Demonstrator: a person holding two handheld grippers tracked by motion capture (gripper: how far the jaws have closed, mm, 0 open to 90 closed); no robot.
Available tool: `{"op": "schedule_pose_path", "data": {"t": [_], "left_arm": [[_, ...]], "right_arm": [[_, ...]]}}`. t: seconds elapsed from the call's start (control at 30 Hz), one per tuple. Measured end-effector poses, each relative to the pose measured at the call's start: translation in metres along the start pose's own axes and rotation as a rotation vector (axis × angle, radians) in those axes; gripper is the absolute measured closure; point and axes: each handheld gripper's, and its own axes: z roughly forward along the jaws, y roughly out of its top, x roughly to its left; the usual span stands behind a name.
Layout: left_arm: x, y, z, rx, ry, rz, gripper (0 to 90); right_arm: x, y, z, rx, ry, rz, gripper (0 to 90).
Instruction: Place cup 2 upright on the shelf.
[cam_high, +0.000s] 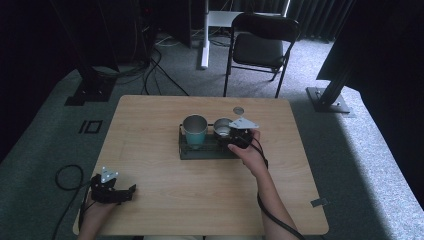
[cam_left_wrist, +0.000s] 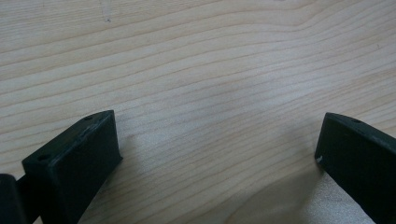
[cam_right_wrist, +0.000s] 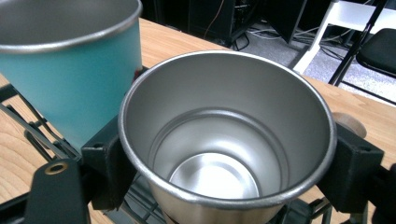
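Gripping the steel cup from both sides, the right gripper has its two black jaws pressed against the outer wall just under the rolled rim, one at each flank in the right gripper view. The cup stands upright and empty over the dark wire rack in the middle of the wooden table, just beside the teal cup, which sits in the rack's left part. Whether the steel cup's base rests on the rack or hangs a little above it cannot be told.

The left gripper lies low at the near left corner of the table, well apart from the rack, with its jaws spread wide and nothing but bare wood between them in the left gripper view.

By the look of it, the steel cup is thin-walled, light and stiff, so it should not give under the jaws. Its polished, tapered wall is likely slippery, and a grip on the taper could let it creep downward. The hold high up, right beneath the rim bead, seems the soundest place, since the bead can catch on the jaws. It is not fragile, though a drop would ring and might dent it. The teal cup stands close enough to be knocked if the steel one swings sideways.

A small round lid-like object lies on the table beyond the rack.
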Motion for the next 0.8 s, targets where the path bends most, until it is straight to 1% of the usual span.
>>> {"op": "schedule_pose_path", "data": {"t": [0.27,0.33,0.43,0.5,0.6,0.63,0.8], "left_arm": [[0.000,0.000,0.000,0.000,0.000,0.000,0.4],[0.000,0.000,0.000,0.000,0.000,0.000,0.4],[0.000,0.000,0.000,0.000,0.000,0.000,0.4],[0.000,0.000,0.000,0.000,0.000,0.000,0.4],[0.000,0.000,0.000,0.000,0.000,0.000,0.4],[0.000,0.000,0.000,0.000,0.000,0.000,0.4],[0.000,0.000,0.000,0.000,0.000,0.000,0.4]], "right_arm": [[0.002,-0.004,0.003,0.011,-0.006,0.005,18.0],[0.002,-0.003,0.003,0.005,0.003,0.012,18.1],[0.003,-0.003,0.006,0.004,0.002,0.002,18.0],[0.004,-0.003,0.008,0.012,0.008,0.001,18.1],[0.005,-0.003,0.010,0.027,-0.001,-0.007,18.0],[0.006,-0.003,0.010,0.036,-0.005,-0.022,18.0],[0.006,-0.004,0.012,0.035,0.000,-0.035,18.0]]}}
